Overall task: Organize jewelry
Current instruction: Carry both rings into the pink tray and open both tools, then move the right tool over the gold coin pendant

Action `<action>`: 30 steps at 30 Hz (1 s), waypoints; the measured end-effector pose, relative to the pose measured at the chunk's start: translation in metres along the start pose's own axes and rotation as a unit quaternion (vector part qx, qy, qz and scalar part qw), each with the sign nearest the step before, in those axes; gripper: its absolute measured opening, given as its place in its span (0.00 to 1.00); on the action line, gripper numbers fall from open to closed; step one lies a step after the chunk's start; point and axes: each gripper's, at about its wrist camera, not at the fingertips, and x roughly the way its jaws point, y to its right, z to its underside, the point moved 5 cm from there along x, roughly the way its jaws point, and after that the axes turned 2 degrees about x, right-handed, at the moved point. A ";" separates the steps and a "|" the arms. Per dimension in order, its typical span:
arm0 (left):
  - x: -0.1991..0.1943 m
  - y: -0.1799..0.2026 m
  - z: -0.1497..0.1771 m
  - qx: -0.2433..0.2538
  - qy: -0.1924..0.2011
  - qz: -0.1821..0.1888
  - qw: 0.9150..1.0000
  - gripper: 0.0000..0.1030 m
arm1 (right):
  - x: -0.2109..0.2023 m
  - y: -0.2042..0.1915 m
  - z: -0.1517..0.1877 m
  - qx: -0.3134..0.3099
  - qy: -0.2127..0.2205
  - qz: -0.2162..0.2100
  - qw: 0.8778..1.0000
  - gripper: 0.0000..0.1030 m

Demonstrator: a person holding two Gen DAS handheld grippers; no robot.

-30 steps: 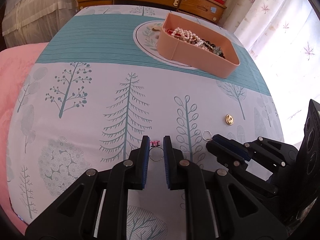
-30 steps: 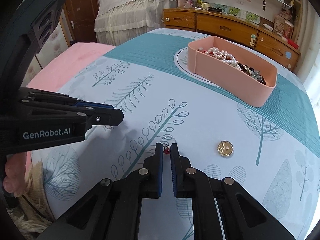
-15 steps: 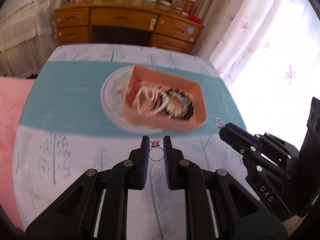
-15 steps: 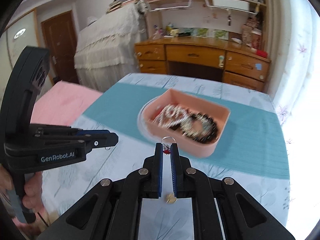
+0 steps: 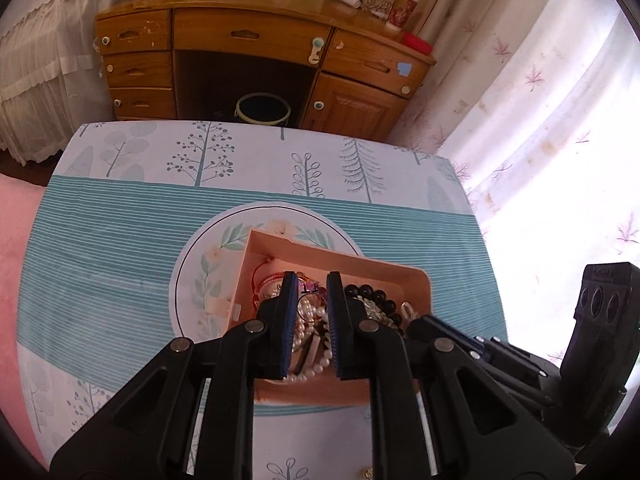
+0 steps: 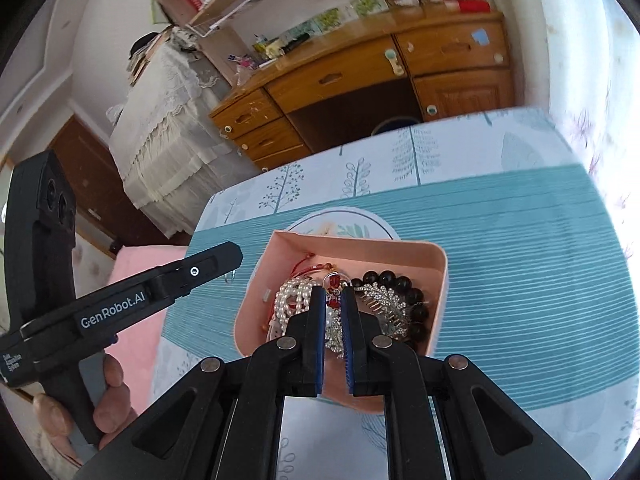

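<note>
My left gripper point(image 5: 312, 280) is shut on a thin ring with a pink stone point(image 5: 310, 288) and holds it over the pink box point(image 5: 340, 262). My right gripper point(image 6: 333, 292) is shut on a ring with a red stone point(image 6: 334, 280), also above the pink box point(image 6: 360, 246). Inside the box lie a pearl strand point(image 6: 290, 300), black beads point(image 6: 400, 284), a silver leaf brooch point(image 6: 380, 304) and a red cord bracelet point(image 5: 264, 276). The right gripper point(image 5: 420, 322) shows at the right of the left wrist view. The left gripper point(image 6: 236, 254) shows at the left of the right wrist view.
The box stands on a tablecloth point(image 5: 120, 248) printed with trees and a teal band. A wooden desk point(image 5: 256, 48) with drawers stands beyond the table, with curtains point(image 5: 540, 140) to the right. A hand point(image 6: 108, 392) holds the left gripper's handle. A pink bedcover point(image 5: 12, 260) lies left.
Both grippers have risen and travelled forward from the near white part of the cloth to above the pink box, each still holding its ring. The right gripper has rolled.
</note>
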 end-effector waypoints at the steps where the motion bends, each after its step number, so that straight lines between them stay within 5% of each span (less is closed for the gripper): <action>1: 0.006 -0.001 0.001 0.001 -0.005 -0.003 1.000 0.12 | 0.009 0.003 -0.001 0.010 -0.013 -0.013 1.000 0.08; 5: 0.024 0.000 0.009 0.003 -0.036 -0.005 0.999 0.20 | 0.026 0.010 0.002 0.031 -0.038 -0.025 0.998 0.23; 7: 0.026 0.000 0.015 0.005 -0.038 -0.005 0.999 0.36 | 0.028 0.009 0.007 0.030 -0.034 -0.026 0.999 0.31; 9: 0.026 -0.003 0.019 0.003 -0.036 -0.006 0.999 0.41 | 0.026 0.011 0.009 0.033 -0.030 -0.028 0.999 0.31; 18: 0.000 -0.004 0.048 0.020 -0.035 -0.005 0.999 0.41 | -0.011 0.003 0.037 -0.013 -0.005 0.000 1.000 0.31; 30: -0.064 0.010 0.113 0.081 0.004 -0.023 0.996 0.41 | -0.057 -0.011 0.123 -0.083 -0.008 0.054 0.995 0.36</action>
